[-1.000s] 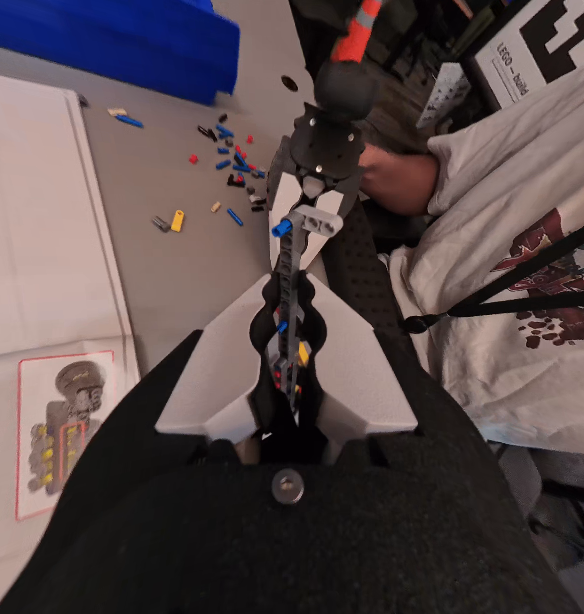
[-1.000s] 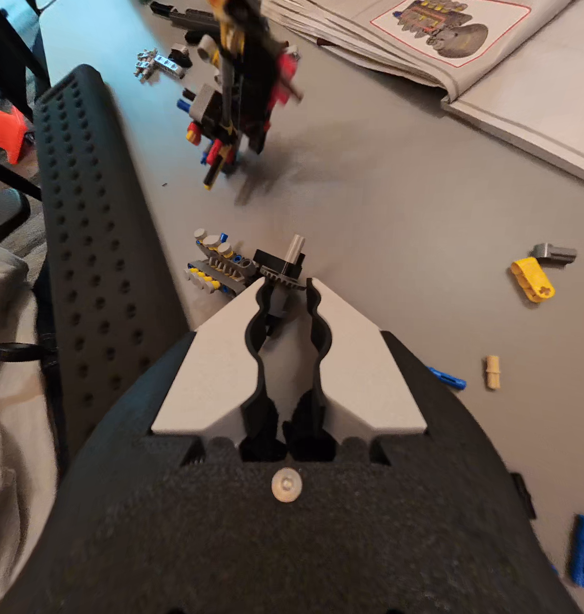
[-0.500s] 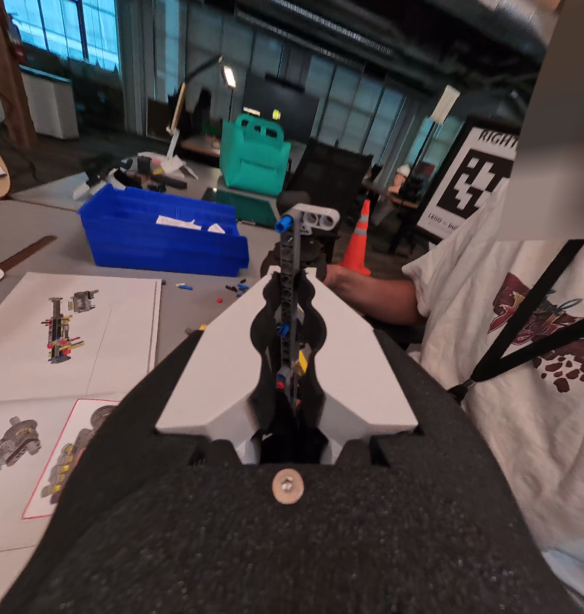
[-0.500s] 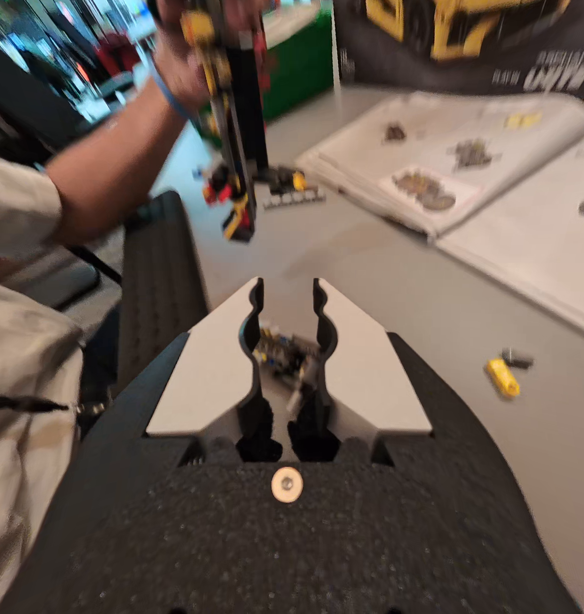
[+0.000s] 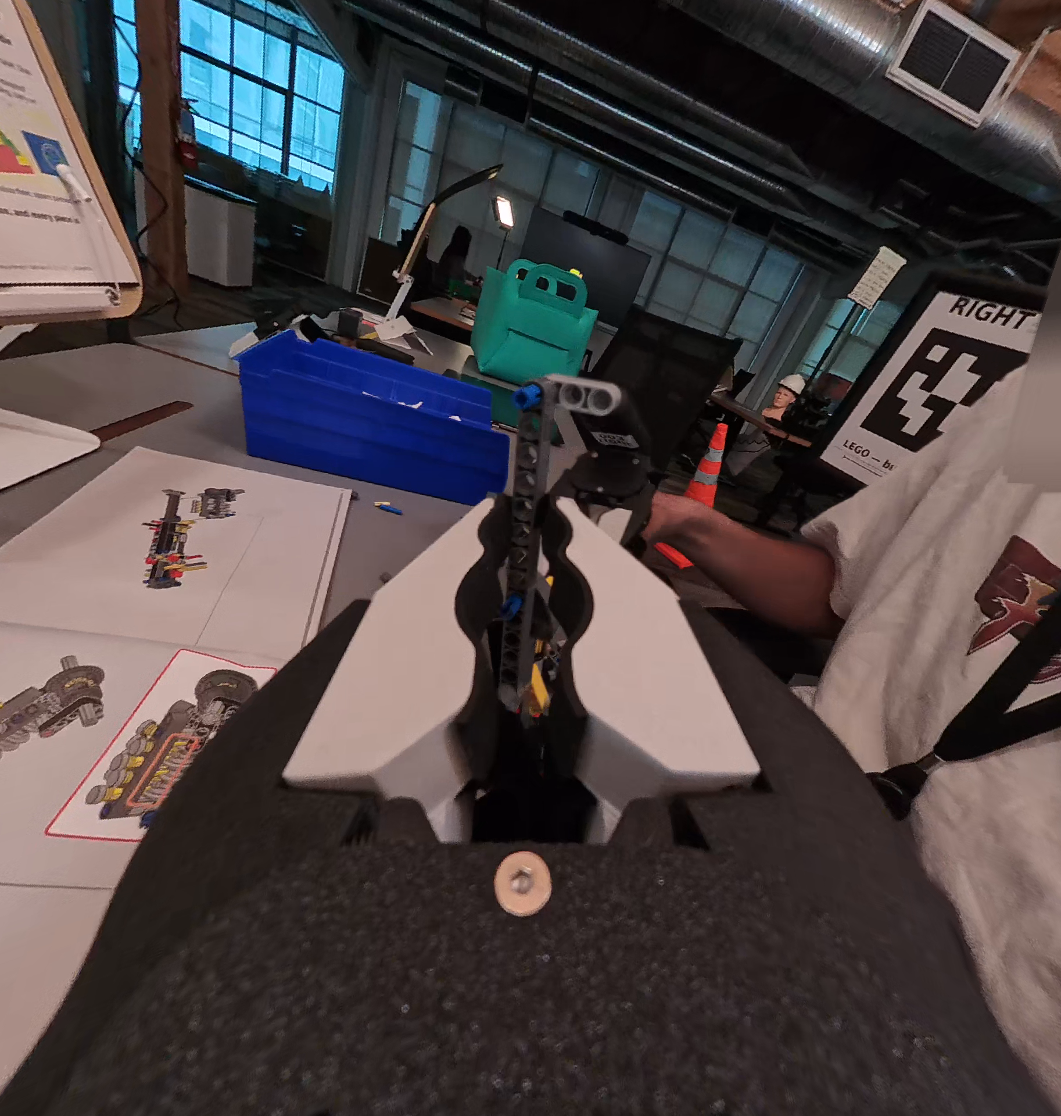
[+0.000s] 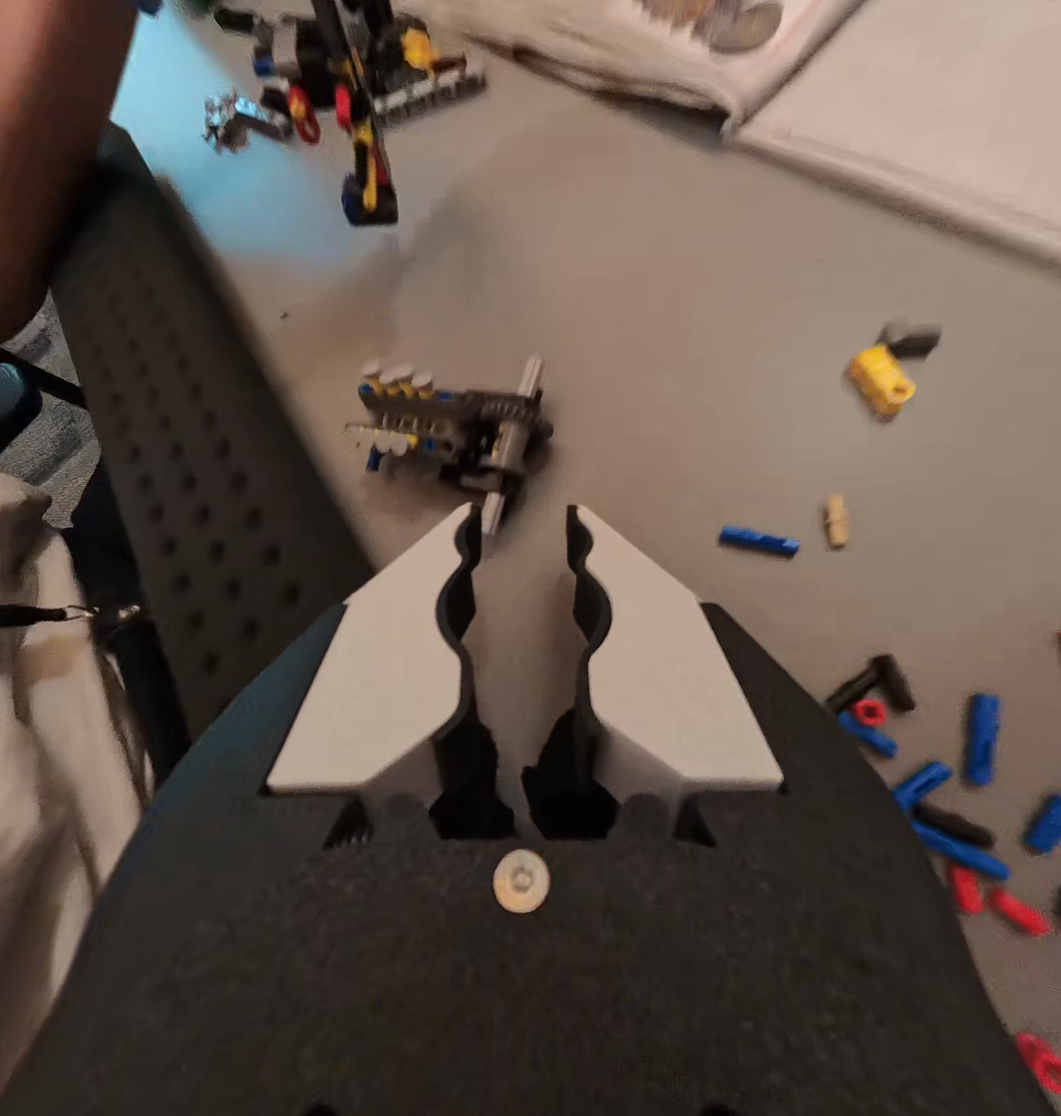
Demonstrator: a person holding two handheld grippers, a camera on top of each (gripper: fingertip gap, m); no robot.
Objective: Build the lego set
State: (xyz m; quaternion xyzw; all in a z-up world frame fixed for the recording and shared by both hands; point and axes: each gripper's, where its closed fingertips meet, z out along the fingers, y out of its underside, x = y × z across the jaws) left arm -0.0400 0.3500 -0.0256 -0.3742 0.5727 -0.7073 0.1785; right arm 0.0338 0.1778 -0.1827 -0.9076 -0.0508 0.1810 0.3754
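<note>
In the left wrist view, the left gripper (image 5: pixel 525 546) has its two pale grey fingers (image 5: pixel 407 652) clamped on a long dark grey studless lego beam assembly (image 5: pixel 525 543), held upright between the black inner pads. The beam rises past the fingertips and ends in a blue pin (image 5: pixel 525 397) and a short light grey two-hole connector (image 5: pixel 588 397) that juts to the right. Yellow, red and blue bits of the assembly sit deep between the pads. To the left of the beam lies the open white instruction booklet (image 5: pixel 154 604) on the grey table (image 5: pixel 395 543). Behind the beam stands a blue plastic parts bin (image 5: pixel 365 423), with a green bag (image 5: pixel 534 320) behind the bin. Right of the beam, a forearm (image 5: pixel 739 567) in a white sleeve reaches toward the other gripper's black body (image 5: pixel 612 477).

In the right wrist view, which is blurred, the right gripper (image 6: pixel 519 525) has its fingers apart with nothing between them; bare table (image 6: pixel 637 272) shows in the gap. Just beyond the left fingertip lies a small grey engine-like lego sub-assembly (image 6: pixel 449 423) with a row of pale cylinders and a grey axle. Farther behind it hangs the black, yellow and red lego assembly (image 6: pixel 365 109). Right of the sub-assembly lie a yellow connector (image 6: pixel 881 377), a blue pin (image 6: pixel 757 539) and a tan pin (image 6: pixel 836 520); more loose blue, red and black pieces (image 6: pixel 969 785) lie beside the right finger.
</note>
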